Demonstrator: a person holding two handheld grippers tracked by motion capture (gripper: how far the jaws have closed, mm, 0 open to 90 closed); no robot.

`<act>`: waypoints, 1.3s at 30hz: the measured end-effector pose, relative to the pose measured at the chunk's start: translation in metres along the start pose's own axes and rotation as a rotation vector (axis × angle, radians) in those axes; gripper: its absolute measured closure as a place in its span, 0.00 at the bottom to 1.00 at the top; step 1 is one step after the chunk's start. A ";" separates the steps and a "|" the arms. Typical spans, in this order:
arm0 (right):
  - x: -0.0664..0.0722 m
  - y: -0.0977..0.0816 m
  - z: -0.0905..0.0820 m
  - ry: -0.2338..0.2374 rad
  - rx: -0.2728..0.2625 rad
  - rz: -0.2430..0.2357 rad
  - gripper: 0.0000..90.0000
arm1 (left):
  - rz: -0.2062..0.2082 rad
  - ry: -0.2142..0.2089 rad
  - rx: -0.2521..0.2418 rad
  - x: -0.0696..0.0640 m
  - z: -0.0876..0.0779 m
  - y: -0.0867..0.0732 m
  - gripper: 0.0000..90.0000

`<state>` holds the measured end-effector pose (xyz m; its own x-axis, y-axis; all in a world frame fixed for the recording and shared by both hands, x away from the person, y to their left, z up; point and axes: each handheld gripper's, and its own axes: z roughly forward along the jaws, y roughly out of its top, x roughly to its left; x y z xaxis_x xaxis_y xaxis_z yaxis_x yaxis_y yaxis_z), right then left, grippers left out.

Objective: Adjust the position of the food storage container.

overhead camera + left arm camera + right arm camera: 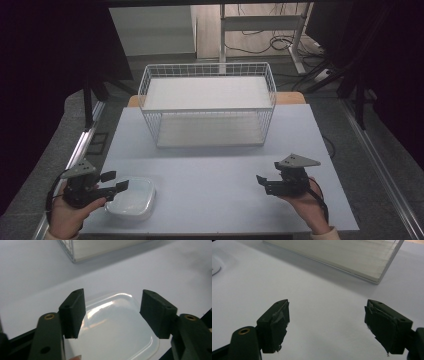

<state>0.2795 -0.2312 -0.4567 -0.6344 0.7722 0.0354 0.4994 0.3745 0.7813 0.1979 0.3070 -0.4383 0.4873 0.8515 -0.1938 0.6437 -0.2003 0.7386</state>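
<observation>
A shallow translucent white plastic container [132, 199] with rounded corners lies on the white table near its front left corner. My left gripper [115, 181] reaches over the container's left edge, held by a hand at the lower left. In the left gripper view the container [117, 325] lies below and between the two black jaws, and the left gripper [113, 312] is open, its pads not touching the container. My right gripper [265, 184] hovers open at the front right, nothing between its fingers [277, 322], above bare table.
A white wire basket rack [207, 102] with two shelf boards stands at the back middle of the table, its lower board [352, 257] ahead of the right gripper. The table's front edge [215, 231] runs close to both hands. Dark curtains and stands flank the table.
</observation>
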 end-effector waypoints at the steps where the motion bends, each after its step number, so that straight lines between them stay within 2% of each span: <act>1: 0.000 0.000 0.000 0.000 0.002 0.001 0.22 | 0.005 0.005 0.008 0.001 -0.002 -0.001 0.45; 4: 0.000 0.000 0.001 -0.001 0.006 0.003 0.22 | 0.014 0.013 0.029 0.002 -0.010 -0.007 0.54; 9: 0.001 0.002 0.000 0.004 0.005 0.011 0.22 | 0.033 0.013 0.053 0.001 -0.019 -0.007 0.79; 10: 0.001 0.003 0.000 0.006 0.001 0.013 0.22 | 0.044 0.011 0.061 0.000 -0.021 -0.007 0.79; 11: 0.003 0.005 0.001 0.010 -0.002 0.007 0.22 | 0.061 0.005 0.083 -0.002 -0.022 -0.009 0.89; 15: 0.004 0.002 0.006 0.014 0.019 -0.001 0.22 | 0.053 -0.001 0.118 0.001 -0.022 -0.015 0.99; 22: 0.007 0.002 0.010 0.026 0.019 -0.005 0.22 | 0.051 -0.033 0.153 0.000 -0.024 -0.031 1.00; 23: 0.008 0.002 0.010 0.028 0.023 -0.006 0.22 | 0.052 -0.048 0.170 -0.002 -0.023 -0.037 1.00; 26: 0.010 0.002 0.010 0.026 0.021 -0.010 0.22 | 0.059 -0.054 0.194 -0.004 -0.022 -0.043 1.00; 29: 0.010 0.003 0.009 0.029 0.013 -0.006 0.22 | 0.066 -0.065 0.246 -0.006 -0.016 -0.053 1.00; 31: 0.009 0.003 0.009 0.028 0.014 -0.004 0.22 | 0.065 -0.074 0.255 -0.006 -0.015 -0.056 1.00; 33: 0.009 0.002 0.011 0.024 0.023 -0.006 0.22 | 0.068 -0.076 0.284 -0.007 -0.007 -0.062 1.00; 39: 0.008 0.000 0.013 0.025 0.030 -0.005 0.23 | 0.074 -0.089 0.309 -0.010 0.003 -0.066 1.00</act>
<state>0.2820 -0.2186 -0.4640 -0.6511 0.7575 0.0476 0.5137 0.3937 0.7623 0.1521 0.3104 -0.4867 0.5803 0.7862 -0.2127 0.7468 -0.4094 0.5242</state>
